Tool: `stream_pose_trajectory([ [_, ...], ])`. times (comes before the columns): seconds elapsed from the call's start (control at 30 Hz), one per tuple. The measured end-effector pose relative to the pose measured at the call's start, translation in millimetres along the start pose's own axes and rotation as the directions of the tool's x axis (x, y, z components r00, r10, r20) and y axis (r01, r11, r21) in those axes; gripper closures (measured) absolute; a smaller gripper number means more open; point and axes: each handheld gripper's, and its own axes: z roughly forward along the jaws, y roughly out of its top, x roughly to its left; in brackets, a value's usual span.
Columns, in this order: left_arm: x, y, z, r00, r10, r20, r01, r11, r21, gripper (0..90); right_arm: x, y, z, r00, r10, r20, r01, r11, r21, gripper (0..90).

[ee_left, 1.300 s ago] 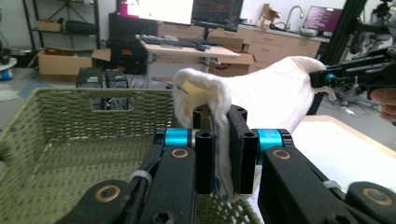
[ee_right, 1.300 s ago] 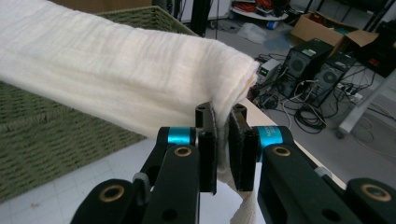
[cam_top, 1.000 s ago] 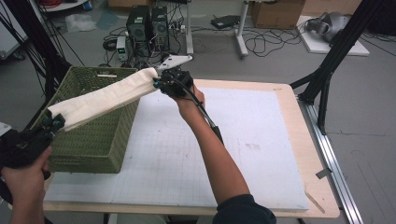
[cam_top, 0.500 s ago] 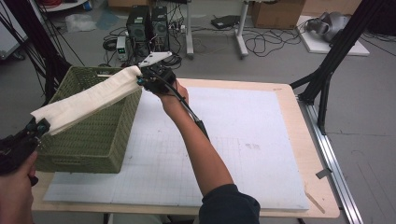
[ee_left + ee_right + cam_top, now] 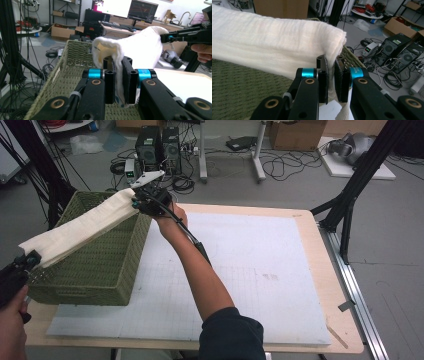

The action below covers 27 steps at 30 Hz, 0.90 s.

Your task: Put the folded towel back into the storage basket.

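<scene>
A folded cream towel [image 5: 80, 227] hangs stretched in the air over a green woven basket [image 5: 95, 265] at the table's left. My left gripper [image 5: 31, 259] is shut on the towel's near end [image 5: 119, 82] at the lower left. At the basket's far right corner my right gripper [image 5: 136, 202] is shut on the other end [image 5: 331, 82]. From the left gripper view the towel [image 5: 140, 47] runs away to the right gripper [image 5: 170, 38]. The right gripper view has the towel [image 5: 269, 47] stretching left above the basket [image 5: 244, 92].
A white gridded mat [image 5: 260, 270] covers the wooden table [image 5: 345, 340] right of the basket. Black frame legs [image 5: 350, 205] stand at the table's far right corner. Computer cases [image 5: 157, 147], cables and boxes lie on the floor behind.
Both grippers carried the stretched towel leftward. The right gripper went from over the mat's far edge to the basket's far right corner, and the left one slid toward the frame's left edge.
</scene>
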Motion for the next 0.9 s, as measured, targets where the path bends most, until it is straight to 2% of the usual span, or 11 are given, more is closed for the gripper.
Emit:
stream_pose_trajectory([
  [0.3, 10.3, -0.5, -1.0, 0.9995, 0.000, -0.032, 0.000, 1.0000, -0.001, 82.3, 5.3, 7.2, 24.1, 0.9999, -0.008, -0.007, 0.008, 1.000, 0.014, 83.7],
  [0.47, 13.9, -2.5, 2.2, 0.9994, -0.010, -0.033, 0.010, 0.9999, 0.004, 82.3, 4.5, 11.2, 33.4, 1.0000, -0.006, -0.001, 0.006, 1.000, 0.022, 83.7],
  [0.9, 19.3, -12.0, 10.6, 0.9984, -0.016, -0.055, 0.019, 0.9989, 0.044, 82.1, 3.4, 11.7, 58.1, 0.9998, 0.008, 0.017, -0.008, 0.999, 0.041, 83.6],
])
